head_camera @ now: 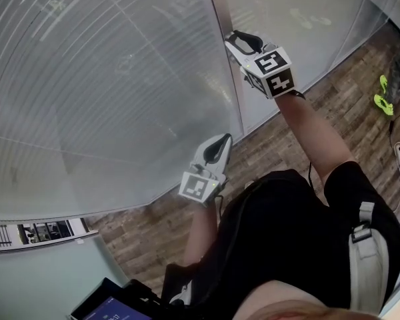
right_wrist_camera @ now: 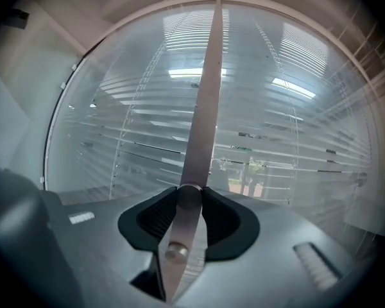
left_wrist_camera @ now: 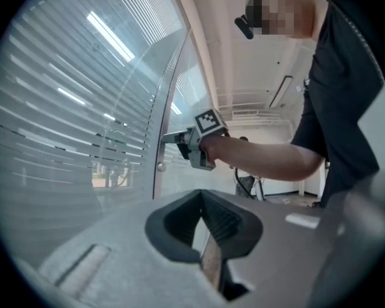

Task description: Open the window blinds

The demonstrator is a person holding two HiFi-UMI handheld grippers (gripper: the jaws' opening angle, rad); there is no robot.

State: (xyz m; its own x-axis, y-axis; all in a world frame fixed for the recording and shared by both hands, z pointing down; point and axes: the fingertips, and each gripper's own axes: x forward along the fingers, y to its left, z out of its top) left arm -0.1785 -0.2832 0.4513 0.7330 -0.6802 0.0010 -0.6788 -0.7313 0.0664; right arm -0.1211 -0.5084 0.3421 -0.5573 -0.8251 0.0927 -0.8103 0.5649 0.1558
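Observation:
Horizontal slat blinds hang behind glass on both sides of an upright metal post. My right gripper is raised to that post and is shut on a round knob mounted on it; the dark pads press the knob from both sides. A second, smaller stud sits on the post nearer the camera. In the left gripper view the right gripper is against the post. My left gripper hangs lower, away from the glass, shut with nothing in it.
A wooden floor runs along the foot of the glass. A dark screen lies at the lower left, and a yellow-green object and cables lie on the floor at the right. The person's torso fills the lower middle.

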